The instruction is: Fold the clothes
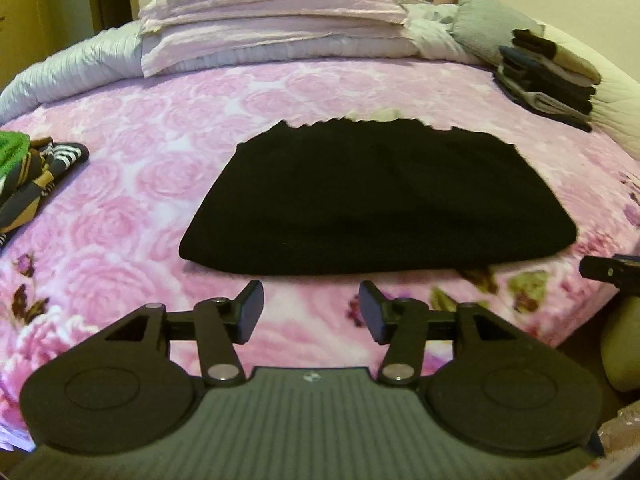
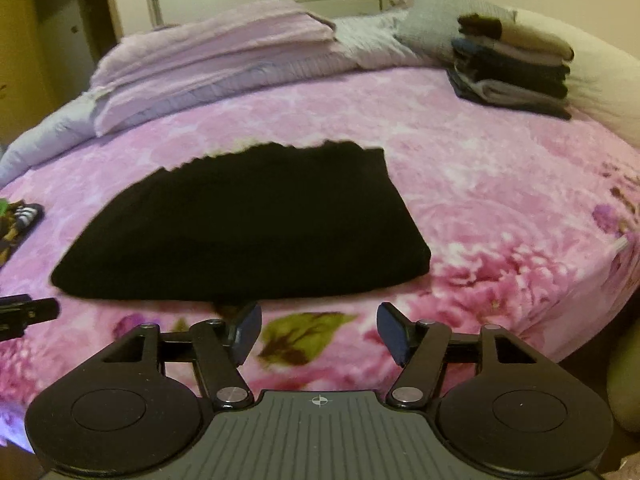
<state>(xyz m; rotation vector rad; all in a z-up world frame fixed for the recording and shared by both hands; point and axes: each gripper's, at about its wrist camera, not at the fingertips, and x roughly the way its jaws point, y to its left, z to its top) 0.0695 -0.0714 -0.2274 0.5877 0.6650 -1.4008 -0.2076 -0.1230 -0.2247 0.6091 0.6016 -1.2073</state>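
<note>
Black plastic fingers frame the near edge of both views. The left gripper hangs just short of the garment with its fingers spread and nothing between them; the right gripper does the same, spread and empty, a little to the garment's right. Both sit low over the bed, likely so either can reach the near hem.

Just beyond them lies the black garment, flat on the pink rose-patterned bedspread, near the front middle of the bed. It appears already folded into a thick, roughly rectangular bundle: the near edge is rounded and plump, the far edge ragged and wavy. Its fabric is so dark that no seams or layers can be made out.

At the left edge rests a crumpled pile of striped and green clothes, probably waiting their turn. Farther back on the right stands a neat stack of folded clothes, where finished pieces seem to go. Pale lilac pillows and bedding lie across the head of the bed.
</note>
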